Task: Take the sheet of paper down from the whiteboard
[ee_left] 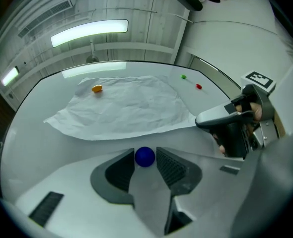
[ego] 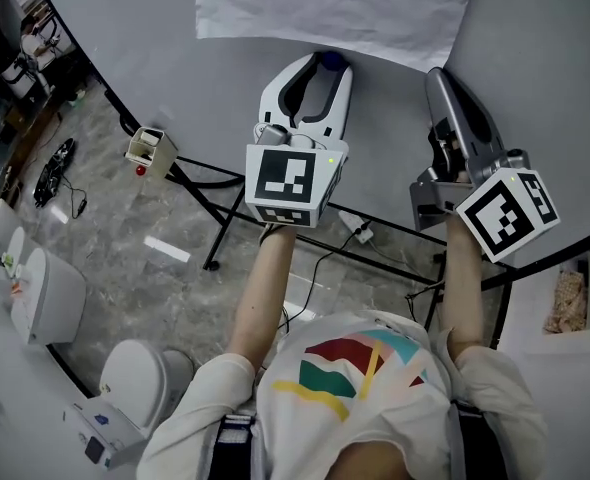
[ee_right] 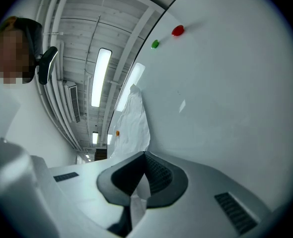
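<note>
1. Sheet of paper (ego: 335, 3): it's not down yet. It lies crumpled but flat against the whiteboard (ego: 155, 28), and both grippers sit at or just under its bottom edge.
2. Our left gripper (ego: 330, 65) is just below that edge, off the sheet, with its jaws closed on a little blue ball magnet (ee_left: 145, 156). The ball sits right between the tips with a pad on each side. We reckon that's one pin dealt with, though we can't say whether the ball is touching the board.
3. An orange magnet (ee_left: 97, 89) sits on the paper near its far upper corner, so that one looks like it's left to pull. That's our read, not a sure thing.
4. Our right gripper (ego: 437, 76) has its jaws pressed together at the sheet's lower corner on our right. From its own view the paper runs right up to the tips, but we can't tell if it's actually nipping the edge or just parked beside it.
5. A green magnet (ee_left: 183, 76) and a red magnet (ee_left: 198, 87) sit on bare board off to the right, clear of the sheet.
6. So we're roughly partway: park the blue one, grab the orange, then lift the paper off.
</note>
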The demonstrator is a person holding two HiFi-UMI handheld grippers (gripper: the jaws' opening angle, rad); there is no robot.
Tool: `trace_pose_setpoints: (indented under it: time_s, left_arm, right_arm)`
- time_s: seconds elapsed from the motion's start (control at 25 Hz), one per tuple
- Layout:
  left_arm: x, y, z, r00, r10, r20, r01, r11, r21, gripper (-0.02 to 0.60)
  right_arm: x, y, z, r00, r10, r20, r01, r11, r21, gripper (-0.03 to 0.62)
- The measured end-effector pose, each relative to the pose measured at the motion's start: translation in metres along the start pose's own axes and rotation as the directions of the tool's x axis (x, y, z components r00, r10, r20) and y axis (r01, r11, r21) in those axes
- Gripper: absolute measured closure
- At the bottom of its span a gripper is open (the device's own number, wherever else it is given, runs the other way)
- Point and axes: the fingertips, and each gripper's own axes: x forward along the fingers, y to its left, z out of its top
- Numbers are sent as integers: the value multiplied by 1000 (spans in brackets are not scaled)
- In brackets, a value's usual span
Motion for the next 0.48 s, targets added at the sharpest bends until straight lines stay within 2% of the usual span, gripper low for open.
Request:
trace_pose_setpoints:
  time_s: [0.16, 0.24, 0.32, 0.36, 0.4, 0.48]
  left_arm:
    - [-9, -2, 3, 1000, -11, -4, 10, 1000, -24, 389]
    - [-18, -1, 14, 999, -36, 17, 37, 995, -94, 387]
    - [-29, 3, 34, 996, -72, 53, 81, 979, -186, 386]
    - [-33, 7, 47, 994, -79, 75, 93, 974, -207, 386]
    - [-36, 12, 62, 993, -72, 97, 91, 975, -202, 385]
    - [-38, 29, 94, 989, -37, 142, 57, 988, -142, 386]
  right_arm:
    - [-3, -2, -3, 1000, -9, -4, 9, 1000, -3, 582]
    - [-2, -2, -3, 1000, -11, -6, 11, 1000, -5, 582]
    - [-1, -4, -3, 1000, -9, -9, 9, 1000, -1, 582]
    - [0, -5, -4, 1000, -10, -11, 10, 1000, 2, 582]
    - [0, -5, -3, 1000, -10, -11, 10, 1000, 5, 582]
    - [-1, -6, -2, 1000, -13, -10, 13, 1000, 1, 582]
